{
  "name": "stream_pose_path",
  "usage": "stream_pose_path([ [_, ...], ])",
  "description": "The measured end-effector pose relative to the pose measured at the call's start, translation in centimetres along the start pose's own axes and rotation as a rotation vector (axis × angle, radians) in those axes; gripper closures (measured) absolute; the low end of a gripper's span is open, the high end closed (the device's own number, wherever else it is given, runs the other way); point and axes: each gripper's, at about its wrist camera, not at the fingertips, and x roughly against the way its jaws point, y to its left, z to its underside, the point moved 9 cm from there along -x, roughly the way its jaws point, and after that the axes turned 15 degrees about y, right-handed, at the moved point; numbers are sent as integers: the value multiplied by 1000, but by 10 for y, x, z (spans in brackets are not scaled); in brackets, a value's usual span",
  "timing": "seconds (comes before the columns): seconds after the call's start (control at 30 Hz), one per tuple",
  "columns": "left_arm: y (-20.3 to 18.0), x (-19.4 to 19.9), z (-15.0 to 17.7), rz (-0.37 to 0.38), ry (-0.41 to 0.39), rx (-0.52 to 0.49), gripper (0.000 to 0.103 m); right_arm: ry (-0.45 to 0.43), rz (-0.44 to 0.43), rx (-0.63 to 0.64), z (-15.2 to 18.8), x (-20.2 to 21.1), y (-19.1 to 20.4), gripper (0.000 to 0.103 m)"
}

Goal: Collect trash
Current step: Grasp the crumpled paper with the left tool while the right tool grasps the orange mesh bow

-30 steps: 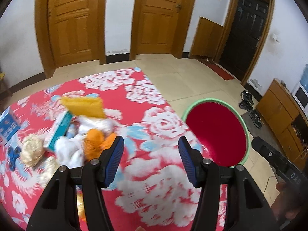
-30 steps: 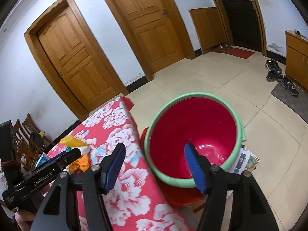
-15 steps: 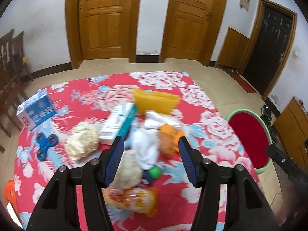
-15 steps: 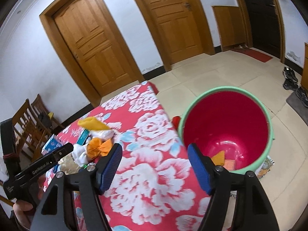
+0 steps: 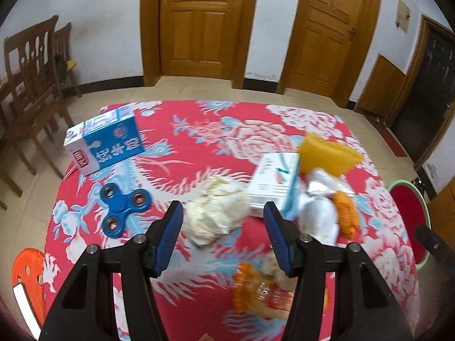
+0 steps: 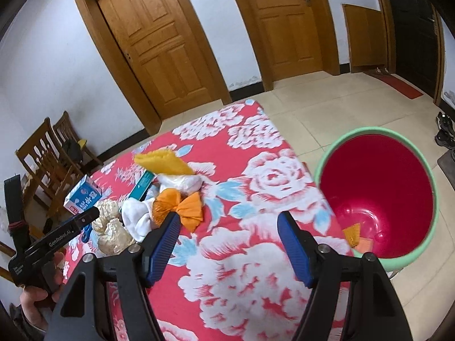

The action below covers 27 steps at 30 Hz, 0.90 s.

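Carton (image 5: 105,142) long axis left-right; left tongs (image 5: 223,234) spread wide.

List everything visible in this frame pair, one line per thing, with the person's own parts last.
Milk carton: 1, blue and white, table's far left.
Fidget spinner: 1, blue, in front of the carton.
Crumpled paper wad: 1, cream, table centre.
Flat box: 1, white and teal, right of the wad.
Yellow wrapper: 1, behind the box.
Orange wrapper: 1, pile's right edge.
Snack packet: 1, orange, blurred, table's near edge.
Bin: 1, red with green rim, on the floor; scraps inside.
Tablecloth: 1, red floral.
Chairs: 2, wooden, left.
Left gripper: open.
Right gripper: open.
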Motion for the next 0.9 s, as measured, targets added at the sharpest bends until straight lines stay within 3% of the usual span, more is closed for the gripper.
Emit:
stream_pose_path([
  [0.77, 26, -58, 3, 21, 93, 73, 44, 132, 8, 103, -11, -82, 56, 30],
  [0.83, 28, -58, 2, 22, 85, 79, 44, 140, 9, 107, -12, -86, 58, 31],
  [0.9, 29, -59, 1, 30, 77, 84, 44, 148, 8, 109, -13, -92, 60, 38],
])
